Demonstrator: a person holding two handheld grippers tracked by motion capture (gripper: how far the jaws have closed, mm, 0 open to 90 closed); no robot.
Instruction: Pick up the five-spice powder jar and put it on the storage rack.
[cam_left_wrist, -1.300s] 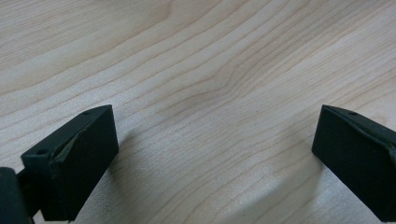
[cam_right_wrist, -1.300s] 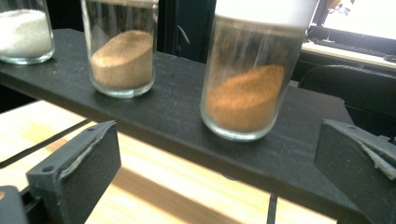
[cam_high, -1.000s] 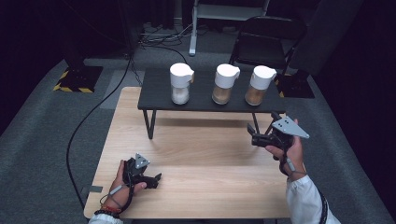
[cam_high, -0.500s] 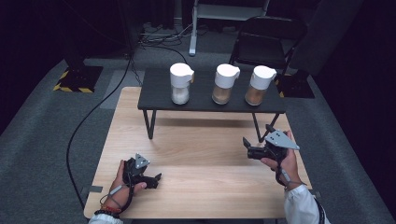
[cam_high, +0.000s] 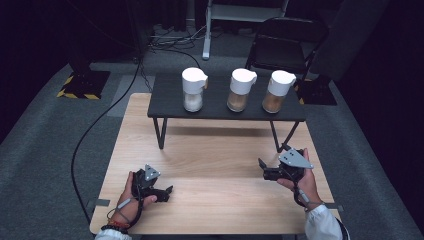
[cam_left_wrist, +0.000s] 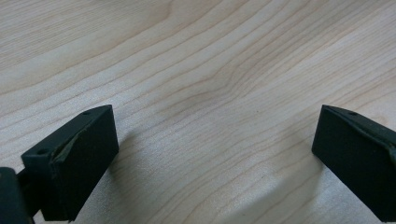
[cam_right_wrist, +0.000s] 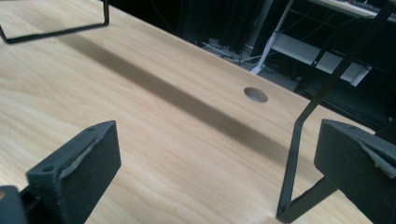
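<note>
No brand, label or writing could be read anywhere, not on the jars, not on the tools.

The left gripper (cam_high: 168, 191) rested low on the wooden table (cam_high: 210, 165) at about seven o'clock, held in the left hand (cam_high: 131, 197). In the left gripper view its two black jaws stood wide apart with bare wood grain between them, gripping nothing. The right gripper (cam_high: 262, 169) sat at about four o'clock in the right hand (cam_high: 300, 181), grey three-cornered plate on top. In the right gripper view its jaws were also spread wide and empty, pointing across the tabletop.

At twelve o'clock stood a small black shelf (cam_high: 165, 107) on thin metal legs. One bent leg (cam_right_wrist: 299, 154) rose just ahead of the right jaw, the nearest obstacle. A round hole (cam_right_wrist: 256, 94) pierced the wood beyond it.

On the shelf stood three jars in a row, well apart from both grippers: the left jar (cam_high: 193, 90) with pale white grains, the middle jar (cam_high: 240, 90) with tan filling, the right jar (cam_high: 277, 92) with browner filling. Each was a clear cylinder under a white spouted lid.

The table was light wood, smooth, with wavy grain. Grey carpet lay around it; a black cable (cam_high: 95, 130) curved at nine o'clock and a black folding chair (cam_high: 285, 47) stood at one o'clock.
</note>
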